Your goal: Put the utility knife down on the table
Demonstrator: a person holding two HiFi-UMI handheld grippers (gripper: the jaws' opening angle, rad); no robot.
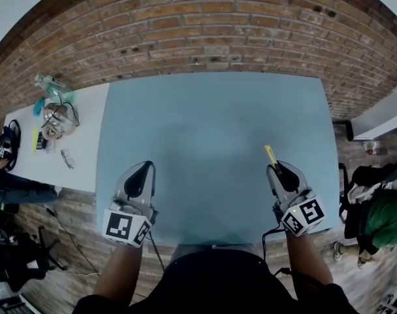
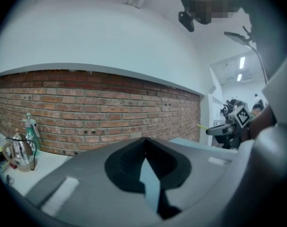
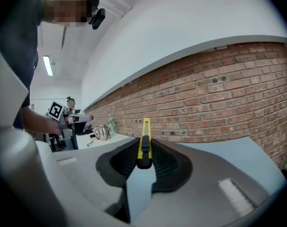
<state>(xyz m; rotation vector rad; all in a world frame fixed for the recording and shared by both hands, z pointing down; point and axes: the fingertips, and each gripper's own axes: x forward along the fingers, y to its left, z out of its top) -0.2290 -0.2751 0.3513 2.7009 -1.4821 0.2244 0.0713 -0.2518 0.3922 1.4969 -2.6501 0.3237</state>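
A yellow and black utility knife (image 3: 144, 141) stands clamped between the pads of my right gripper (image 3: 144, 151), its yellow tip pointing forward past the jaws. From the head view the knife (image 1: 270, 155) sticks out of the right gripper (image 1: 275, 167) over the right part of the blue-grey table (image 1: 211, 123). My left gripper (image 1: 146, 167) hovers over the table's near left side, and its jaws (image 2: 144, 140) meet at the tips with nothing between them. Seen from the left gripper view, the right gripper (image 2: 218, 130) shows the knife's yellow tip.
A white side table (image 1: 80, 150) at the left carries a green bottle (image 1: 49, 82), a glass pot (image 1: 56, 118) and small items. A brick wall (image 1: 218, 25) runs behind the tables. A green bag (image 1: 384, 224) lies on the floor at the right.
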